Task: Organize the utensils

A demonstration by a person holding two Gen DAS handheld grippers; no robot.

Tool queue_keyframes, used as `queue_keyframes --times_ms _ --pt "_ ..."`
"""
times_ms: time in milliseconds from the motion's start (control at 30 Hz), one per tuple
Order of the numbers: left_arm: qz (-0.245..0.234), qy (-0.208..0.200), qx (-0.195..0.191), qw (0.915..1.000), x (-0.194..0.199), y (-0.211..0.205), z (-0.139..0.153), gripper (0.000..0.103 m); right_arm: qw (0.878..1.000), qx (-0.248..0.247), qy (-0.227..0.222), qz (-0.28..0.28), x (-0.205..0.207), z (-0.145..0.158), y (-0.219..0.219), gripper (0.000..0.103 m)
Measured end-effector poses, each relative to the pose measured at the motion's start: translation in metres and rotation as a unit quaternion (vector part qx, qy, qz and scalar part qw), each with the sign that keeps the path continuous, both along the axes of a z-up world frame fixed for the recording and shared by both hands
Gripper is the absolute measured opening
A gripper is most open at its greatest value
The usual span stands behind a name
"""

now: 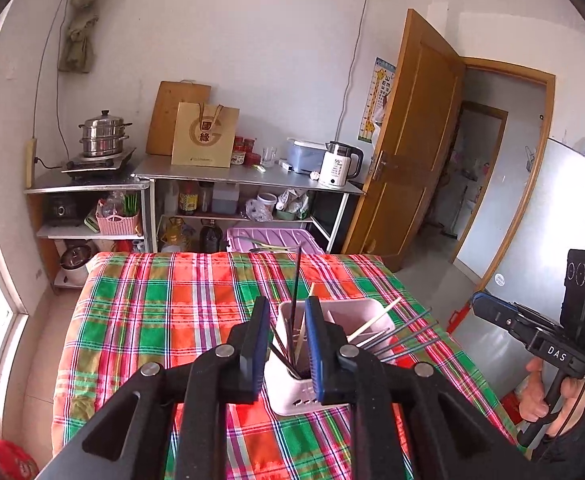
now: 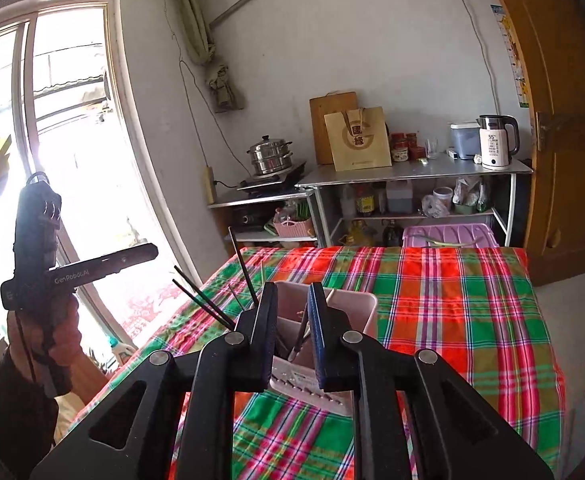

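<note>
A pale pink utensil holder (image 1: pixel 288 396) stands on the plaid tablecloth (image 1: pixel 152 320), with several chopsticks in it. A black chopstick (image 1: pixel 298 276) sticks up, a wooden one (image 1: pixel 376 318) and metal ones (image 1: pixel 406 336) lean out to the right. My left gripper (image 1: pixel 286 304) hangs just in front of the holder, its jaws slightly apart with nothing gripped. In the right wrist view the holder (image 2: pixel 356 316) sits right behind my right gripper (image 2: pixel 292 292), which is also narrowly open and empty. Black chopsticks (image 2: pixel 204 300) lean out to the left. Each gripper shows in the other's view, the right (image 1: pixel 480 304) and the left (image 2: pixel 148 252).
Behind the table stand steel shelves (image 1: pixel 248 176) with a steamer pot (image 1: pixel 102 136), a paper bag (image 1: pixel 206 136) and a kettle (image 1: pixel 338 166). A purple bin lid (image 1: pixel 268 238) lies at the table's far edge. A wooden door (image 1: pixel 408 136) stands open on the right, a window (image 2: pixel 52 120) on the left.
</note>
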State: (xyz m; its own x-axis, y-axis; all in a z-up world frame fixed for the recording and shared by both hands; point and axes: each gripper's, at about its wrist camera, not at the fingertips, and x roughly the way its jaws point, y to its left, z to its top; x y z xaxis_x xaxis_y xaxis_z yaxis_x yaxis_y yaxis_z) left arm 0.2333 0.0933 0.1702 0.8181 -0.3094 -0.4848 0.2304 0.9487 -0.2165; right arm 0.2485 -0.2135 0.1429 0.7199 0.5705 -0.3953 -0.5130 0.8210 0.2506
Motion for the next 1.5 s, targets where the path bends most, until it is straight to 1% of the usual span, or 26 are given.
queue_keyframes --times_ms 67,133,300,433,467,500,567,667,800,967,1067,1267,1500 --pt "0.006 -0.01 0.01 0.9999 -0.02 -0.005 -0.006 0.027 1.0 -0.002 -0.005 -0.002 -0.015 -0.002 -0.003 0.021" --pt "0.007 -0.013 0.012 0.9998 -0.039 -0.011 -0.015 0.031 1.0 -0.009 -0.009 -0.007 -0.031 -0.007 -0.005 0.021" --pt "0.002 -0.014 0.003 0.9999 -0.082 -0.027 -0.044 0.031 1.0 -0.023 -0.011 -0.014 -0.066 -0.027 -0.007 0.021" --pt "0.003 -0.005 0.021 0.9998 -0.113 -0.046 -0.071 0.031 0.999 -0.038 -0.004 -0.014 -0.095 -0.048 -0.006 0.023" --pt "0.005 -0.003 0.029 0.9996 -0.119 -0.051 -0.078 0.031 0.999 -0.043 -0.005 -0.015 -0.103 -0.054 -0.006 0.028" --pt "0.004 -0.001 0.035 0.9994 -0.126 -0.056 -0.084 0.031 0.999 -0.046 -0.005 -0.018 -0.11 -0.06 -0.005 0.035" --pt "0.003 0.003 0.04 0.9992 -0.139 -0.064 -0.096 0.031 0.999 -0.045 0.001 -0.021 -0.122 -0.069 -0.005 0.039" --pt "0.01 0.0 0.053 0.9985 -0.158 -0.075 -0.107 0.031 0.999 -0.044 0.005 -0.03 -0.138 -0.08 -0.006 0.039" --pt "0.011 -0.007 0.064 0.9979 -0.181 -0.086 -0.116 0.031 0.998 -0.052 -0.002 -0.041 -0.16 -0.089 -0.003 0.039" --pt "0.013 0.002 0.053 0.9985 -0.198 -0.088 -0.13 0.031 0.998 -0.039 0.005 -0.051 -0.182 -0.101 -0.004 0.039" --pt "0.014 0.001 0.054 0.9984 -0.208 -0.09 -0.135 0.031 0.997 -0.044 0.007 -0.057 -0.189 -0.106 -0.004 0.039" --pt "0.024 -0.013 0.063 0.9977 -0.222 -0.09 -0.137 0.031 0.997 -0.051 0.0 -0.061 -0.202 -0.11 -0.005 0.039" --pt "0.028 -0.018 0.07 0.997 -0.226 -0.094 -0.135 0.031 0.996 -0.062 -0.011 -0.063 -0.205 -0.111 0.001 0.039"
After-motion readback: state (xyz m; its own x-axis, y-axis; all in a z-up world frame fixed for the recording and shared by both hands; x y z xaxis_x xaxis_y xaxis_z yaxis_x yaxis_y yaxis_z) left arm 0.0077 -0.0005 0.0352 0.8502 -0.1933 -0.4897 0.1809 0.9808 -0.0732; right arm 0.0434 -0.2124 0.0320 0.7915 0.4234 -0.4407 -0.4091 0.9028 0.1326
